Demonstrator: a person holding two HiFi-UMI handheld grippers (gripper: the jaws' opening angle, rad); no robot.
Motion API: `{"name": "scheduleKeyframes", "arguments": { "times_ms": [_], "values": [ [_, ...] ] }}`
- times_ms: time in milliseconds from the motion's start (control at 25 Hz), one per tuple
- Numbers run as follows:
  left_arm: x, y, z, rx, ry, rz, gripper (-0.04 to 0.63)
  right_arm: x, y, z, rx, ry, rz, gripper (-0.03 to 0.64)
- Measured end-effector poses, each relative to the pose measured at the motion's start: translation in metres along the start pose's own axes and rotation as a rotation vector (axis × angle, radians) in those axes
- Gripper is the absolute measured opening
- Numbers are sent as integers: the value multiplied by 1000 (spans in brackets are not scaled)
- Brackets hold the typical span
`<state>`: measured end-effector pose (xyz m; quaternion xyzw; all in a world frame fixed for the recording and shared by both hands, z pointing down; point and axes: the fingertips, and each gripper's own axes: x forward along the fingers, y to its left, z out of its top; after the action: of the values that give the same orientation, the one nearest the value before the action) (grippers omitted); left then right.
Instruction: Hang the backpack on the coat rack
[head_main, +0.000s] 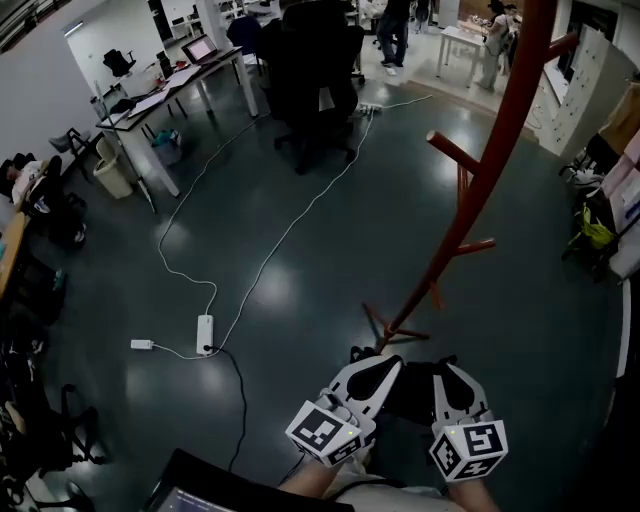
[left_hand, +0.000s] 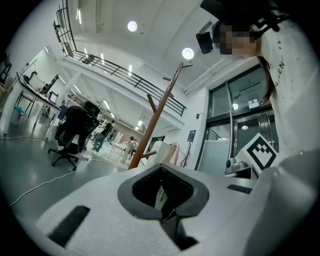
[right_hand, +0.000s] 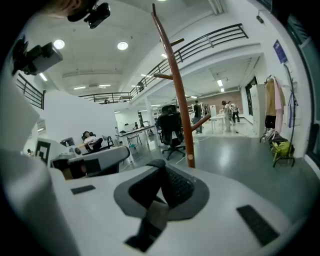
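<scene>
The red-brown coat rack (head_main: 497, 150) stands just ahead of me, its feet (head_main: 395, 330) on the dark floor and bare pegs along the pole. The same coat rack (left_hand: 155, 117) (right_hand: 177, 85) rises ahead in both gripper views. A black backpack (head_main: 415, 392) shows only as a dark mass between and below the two grippers. My left gripper (head_main: 375, 365) (left_hand: 162, 192) has its jaws together on a thin strap. My right gripper (head_main: 447, 368) (right_hand: 162, 187) is shut on a grey strap (right_hand: 152, 220) that trails back toward its camera. Both point up toward the rack.
A black office chair (head_main: 315, 70) stands at the back. A white cable with a power strip (head_main: 205, 333) lies on the floor to the left. Desks (head_main: 170, 95) line the far left, clothes and bags (head_main: 600, 230) the right wall. A laptop (head_main: 200, 495) shows at the bottom edge.
</scene>
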<state>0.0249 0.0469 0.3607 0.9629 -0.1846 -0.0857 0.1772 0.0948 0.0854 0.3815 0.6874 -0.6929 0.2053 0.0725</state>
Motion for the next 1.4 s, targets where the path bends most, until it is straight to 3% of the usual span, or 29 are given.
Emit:
{"name": "scheduleKeyframes", "arguments": {
  "times_ms": [440, 680, 1040, 1400],
  "values": [
    [81, 20, -10, 10, 44, -89, 11, 53, -59, 44, 7, -27, -59, 34],
    [111, 22, -3, -58, 18, -28, 11, 78, -83, 64, -3, -20, -35, 34],
    [132, 63, -24, -26, -7, 63, 11, 128, -93, 58, -27, 26, 6, 34],
    [142, 70, -31, -13, -4, 96, 11, 138, -97, 40, -66, 92, 22, 34]
  ]
}}
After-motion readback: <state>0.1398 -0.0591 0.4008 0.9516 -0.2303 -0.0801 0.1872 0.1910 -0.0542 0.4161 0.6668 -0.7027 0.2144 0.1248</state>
